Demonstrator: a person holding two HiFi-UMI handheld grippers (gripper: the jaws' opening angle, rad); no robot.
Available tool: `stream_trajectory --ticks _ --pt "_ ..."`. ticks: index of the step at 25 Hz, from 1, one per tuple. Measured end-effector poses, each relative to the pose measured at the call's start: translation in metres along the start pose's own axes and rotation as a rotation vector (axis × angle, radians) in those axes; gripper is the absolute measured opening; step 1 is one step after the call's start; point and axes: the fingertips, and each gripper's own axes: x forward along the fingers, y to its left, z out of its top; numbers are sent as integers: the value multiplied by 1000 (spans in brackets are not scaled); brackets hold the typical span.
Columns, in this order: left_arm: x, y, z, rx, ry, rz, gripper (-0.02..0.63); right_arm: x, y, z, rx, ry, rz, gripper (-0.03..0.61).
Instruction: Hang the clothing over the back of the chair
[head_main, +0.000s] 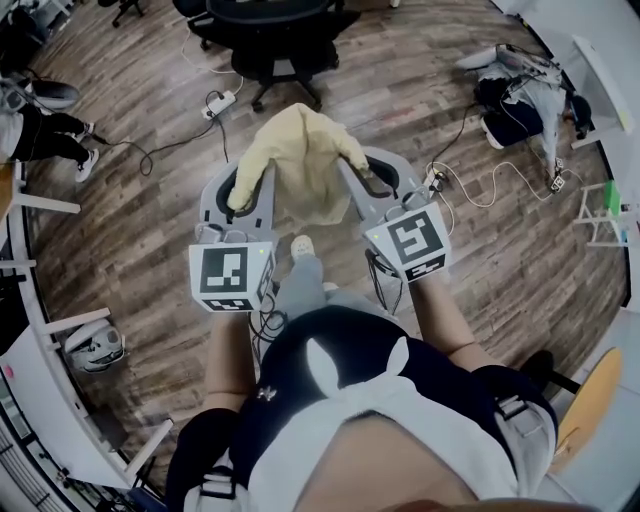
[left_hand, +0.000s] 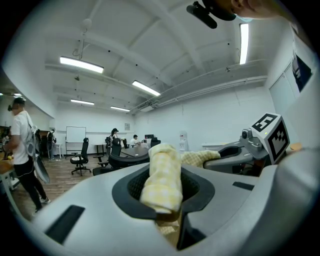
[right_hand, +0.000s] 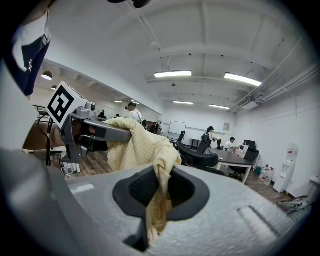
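Your clothing (head_main: 300, 165) is soft, matt cloth with fine check weave. Your left gripper (head_main: 240, 195) and right gripper (head_main: 372, 180) are smooth, matt grey plastic. The floor (head_main: 150, 215) looks wood, perhaps laminate.

Office with desks (right_hand: 237, 158), swivel chairs (left_hand: 80, 159), whiteboard (left_hand: 75, 134)

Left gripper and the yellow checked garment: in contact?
Touching. The left gripper view shows the left gripper shut on a bunched fold of the yellow checked garment, cloth pinched between its jaws.
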Motion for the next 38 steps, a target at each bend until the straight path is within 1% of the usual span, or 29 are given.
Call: stream_trajectory --ticks 6,13,16,22,28,33,38 --pt "44 36 2 3 -9 -5 80 49 -28 3 -3 1 -11 29" --pt "81 79 11 8 -21 -14 80 99 -50 17 -16 1 -22 29" --pt "93 95 17 18 -33 -20 80 117 -57 25 -4 -4 -27 29" --pt "102 119 30 27 -74 -37 80 136 -63 41 -13 -27 -53 29" --pt "115 134 31 10 -99 -39 80 152 -69 45 -36 -22 -52 29" --pt "137 147 29 -12 -98 -34 80 170 -89 43 -43 -19 -42 29" --pt "171 164 39 -6 -98 -23 80 194 -117 48 -35 -23 -27 29"
